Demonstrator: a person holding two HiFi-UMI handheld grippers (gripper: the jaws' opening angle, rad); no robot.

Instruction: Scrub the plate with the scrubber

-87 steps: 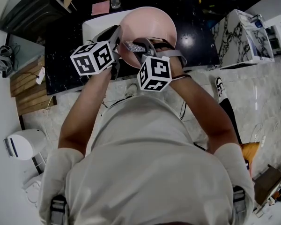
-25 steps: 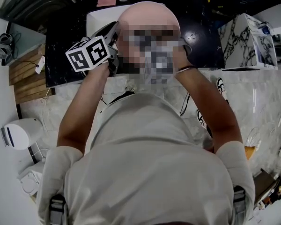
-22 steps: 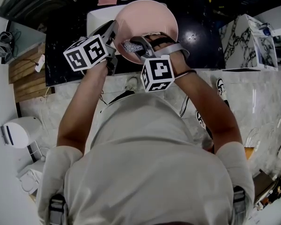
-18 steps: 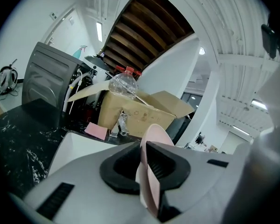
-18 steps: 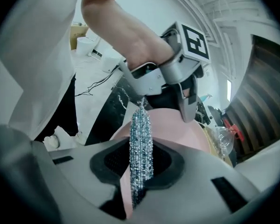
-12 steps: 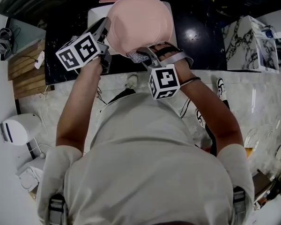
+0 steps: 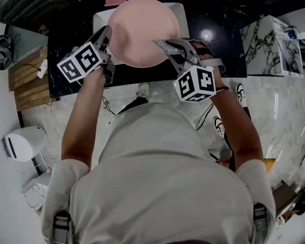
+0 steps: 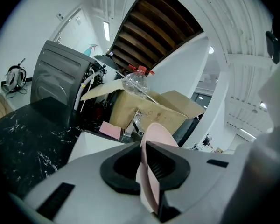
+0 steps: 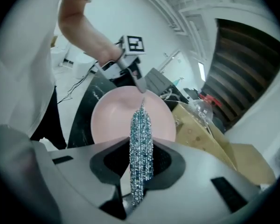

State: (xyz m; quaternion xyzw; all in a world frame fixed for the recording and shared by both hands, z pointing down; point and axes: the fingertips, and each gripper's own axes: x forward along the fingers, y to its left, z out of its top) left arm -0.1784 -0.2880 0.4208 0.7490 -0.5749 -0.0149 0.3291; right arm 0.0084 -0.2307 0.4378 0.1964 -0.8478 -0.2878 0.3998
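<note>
Left gripper point(image 7: 105, 36): was clamped on the left rim of your round pink plate point(image 7: 142, 32); stiff, probably slippery, breakable.
Right gripper point(image 7: 175, 48): pinched your soft, light silvery mesh scrubber point(image 7: 165, 46) at the plate's right edge.

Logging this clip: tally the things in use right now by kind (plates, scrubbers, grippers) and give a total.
round pink plate: 1
silver metal-mesh scrubber: 1
grey two-jaw grippers: 2 (left gripper clamped on the plate's rim, right gripper clamped on the scrubber)
Total: 4
</note>
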